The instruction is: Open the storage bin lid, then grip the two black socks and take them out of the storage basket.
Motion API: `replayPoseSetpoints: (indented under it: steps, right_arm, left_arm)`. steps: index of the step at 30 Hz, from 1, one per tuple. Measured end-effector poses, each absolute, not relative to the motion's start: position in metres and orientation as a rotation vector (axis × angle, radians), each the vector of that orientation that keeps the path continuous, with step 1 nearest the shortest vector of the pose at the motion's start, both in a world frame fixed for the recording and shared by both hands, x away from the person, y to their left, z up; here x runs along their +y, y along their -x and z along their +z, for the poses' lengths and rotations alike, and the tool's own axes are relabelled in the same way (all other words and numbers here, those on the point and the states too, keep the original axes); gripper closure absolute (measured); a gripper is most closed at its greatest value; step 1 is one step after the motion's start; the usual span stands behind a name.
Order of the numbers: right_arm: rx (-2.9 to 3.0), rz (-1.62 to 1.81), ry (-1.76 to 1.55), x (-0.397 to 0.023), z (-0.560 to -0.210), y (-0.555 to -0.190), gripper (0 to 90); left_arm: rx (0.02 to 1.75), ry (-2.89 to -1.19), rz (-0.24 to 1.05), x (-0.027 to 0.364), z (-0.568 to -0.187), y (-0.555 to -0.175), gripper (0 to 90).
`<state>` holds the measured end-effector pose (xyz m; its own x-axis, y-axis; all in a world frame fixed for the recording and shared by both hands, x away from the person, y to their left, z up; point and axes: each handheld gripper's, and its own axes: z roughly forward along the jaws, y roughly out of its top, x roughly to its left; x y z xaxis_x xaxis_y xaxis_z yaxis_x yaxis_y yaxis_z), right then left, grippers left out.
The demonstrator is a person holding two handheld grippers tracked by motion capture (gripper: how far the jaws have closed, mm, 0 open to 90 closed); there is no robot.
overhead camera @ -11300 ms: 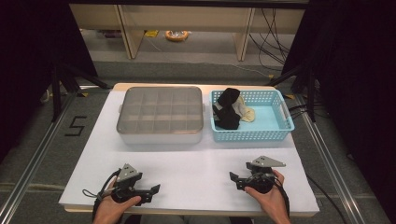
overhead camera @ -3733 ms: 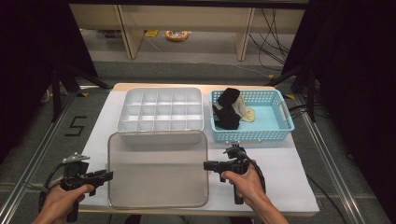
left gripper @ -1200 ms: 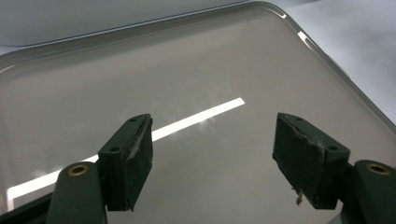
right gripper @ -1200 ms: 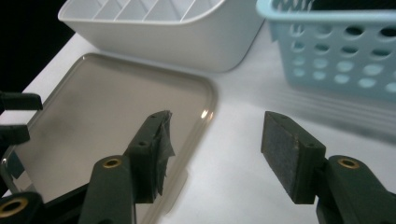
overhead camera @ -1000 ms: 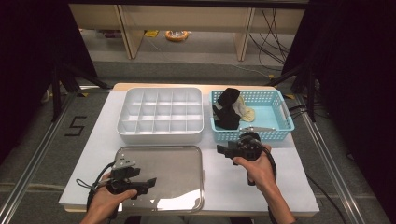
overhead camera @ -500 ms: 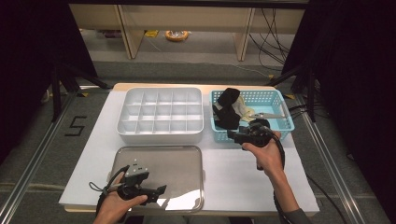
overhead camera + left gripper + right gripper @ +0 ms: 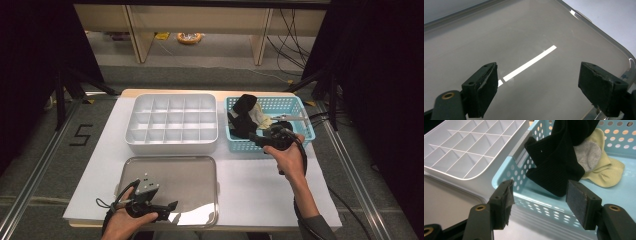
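A grey metal lid [image 7: 170, 180] lies flat at the table's front. My left gripper [image 7: 167, 206] hovers over its near edge; its jaws have just been opening and stand open with nothing between them [image 7: 539, 92], above the lid [image 7: 524, 37]. Behind the lid stands a white divided box [image 7: 172, 122], uncovered. The blue basket [image 7: 300, 127] at the right holds a black sock [image 7: 243, 117] and a yellow sock [image 7: 260, 117]. My right gripper [image 7: 257, 139] is open at the basket's front wall [image 7: 506, 170], facing the black sock [image 7: 559, 162] and the yellow sock [image 7: 606, 172].
A white mat [image 7: 260, 185] covers the table, with bare room between lid and right forearm. The divided box [image 7: 469, 147] stands close beside the basket. Cables [image 7: 320, 117] trail at the basket's right. A taped "5" [image 7: 80, 135] marks the floor at left.
The lid, once on the white box, now lies at the table's front. Over the last second my right gripper moved away from me up to the basket. The left gripper barely shifted.
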<state>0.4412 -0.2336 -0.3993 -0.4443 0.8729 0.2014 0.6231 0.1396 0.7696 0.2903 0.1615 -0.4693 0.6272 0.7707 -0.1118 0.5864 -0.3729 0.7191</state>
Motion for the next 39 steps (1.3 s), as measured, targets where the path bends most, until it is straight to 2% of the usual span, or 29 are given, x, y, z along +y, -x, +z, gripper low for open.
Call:
replayPoseSetpoints:
  steps: [4,12,21,23,33,39]
  right_arm:
    - [2.121,1.200,-1.462,-0.234,-0.399,-0.443,39.5]
    - [2.085,1.180,-1.507,-0.233,-0.391,-0.452,40.6]
    - [2.108,1.084,-1.459,-0.233,-0.386,-0.486,47.0]
    - [2.110,1.055,-1.545,-0.226,-0.384,-0.492,48.6]
    - [2.131,0.950,-1.570,-0.211,-0.392,-0.531,55.6]
    - [2.110,0.903,-1.629,-0.202,-0.396,-0.547,59.1]
  left_arm:
    - [1.023,-2.132,0.318,0.162,-0.467,-0.289,15.9]
    - [1.031,-2.099,0.333,0.161,-0.468,-0.289,15.9]
    - [1.018,-2.119,0.332,0.163,-0.468,-0.289,15.9]
    - [1.022,-2.117,0.331,0.163,-0.469,-0.289,15.9]
    - [1.043,-2.083,0.343,0.161,-0.470,-0.287,16.0]
    - [1.004,-2.120,0.341,0.162,-0.468,-0.287,15.9]
